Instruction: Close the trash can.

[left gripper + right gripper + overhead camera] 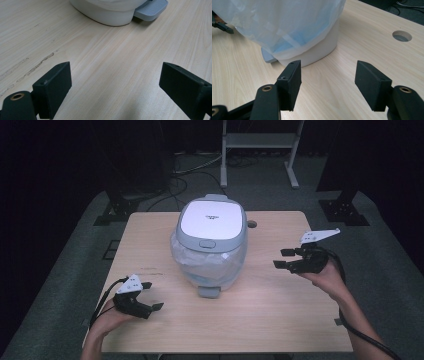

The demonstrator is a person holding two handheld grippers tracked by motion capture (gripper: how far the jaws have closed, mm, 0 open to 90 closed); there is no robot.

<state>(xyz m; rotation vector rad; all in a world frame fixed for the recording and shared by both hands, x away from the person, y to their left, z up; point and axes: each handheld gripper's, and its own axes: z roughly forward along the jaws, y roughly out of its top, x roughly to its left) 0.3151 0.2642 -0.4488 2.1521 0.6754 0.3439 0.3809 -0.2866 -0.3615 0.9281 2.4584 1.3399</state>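
Observation:
A small white pedal bin [211, 240] stands in the middle of the wooden table [150, 235], its grey-rimmed lid shut. A clear plastic liner bag [220, 262] [287, 22] hangs over its sides. Its grey foot pedal [208, 292] [151, 9] faces the near edge. My left gripper [152, 296] [115, 82] rests low at the front left, open, nothing between its jaws. My right gripper [283, 258] [328, 80] hovers to the right of the bin, open and pointed at its base [317, 52].
A round cable hole [251, 224] [402, 36] sits in the table behind and right of the bin. Faint scratch marks [37, 66] run across the wood at the left. A metal rack frame [260, 150] and cables lie on the dark floor beyond the table.

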